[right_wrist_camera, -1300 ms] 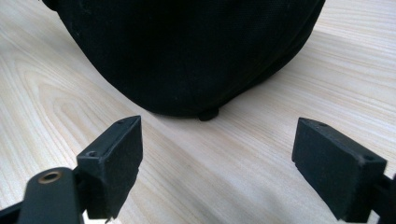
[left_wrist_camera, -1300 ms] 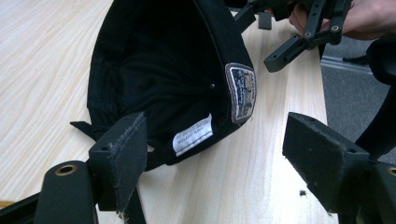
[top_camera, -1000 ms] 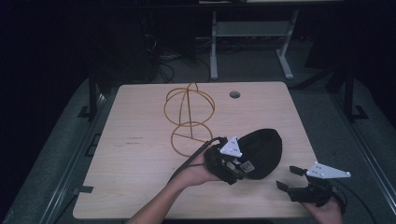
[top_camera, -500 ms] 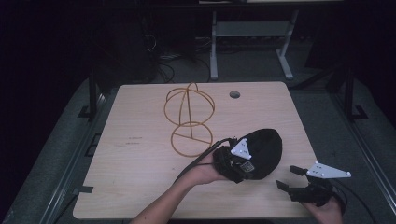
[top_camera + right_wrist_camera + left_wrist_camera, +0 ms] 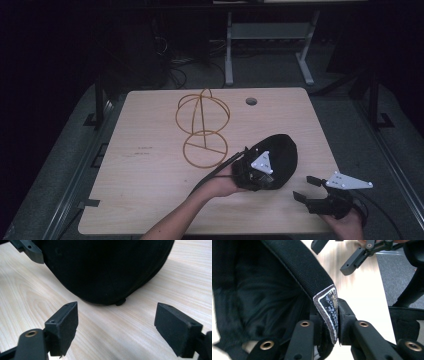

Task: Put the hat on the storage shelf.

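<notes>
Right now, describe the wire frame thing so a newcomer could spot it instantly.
Start at the light wooden table and look at its far half, left of the round cable hole. The wire stand stands there: thin golden hoops forming an open globe above a flat ring, see-through, unlike the solid black cap nearer the person.

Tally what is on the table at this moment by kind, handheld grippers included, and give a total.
Black cap: 1, clamped at its strap tab by the left gripper
Wire hat stand: 1, standing apart from the cap
Handheld grippers: 2, the left one and the right gripper, which is open beside the cap
Total: 4
</notes>
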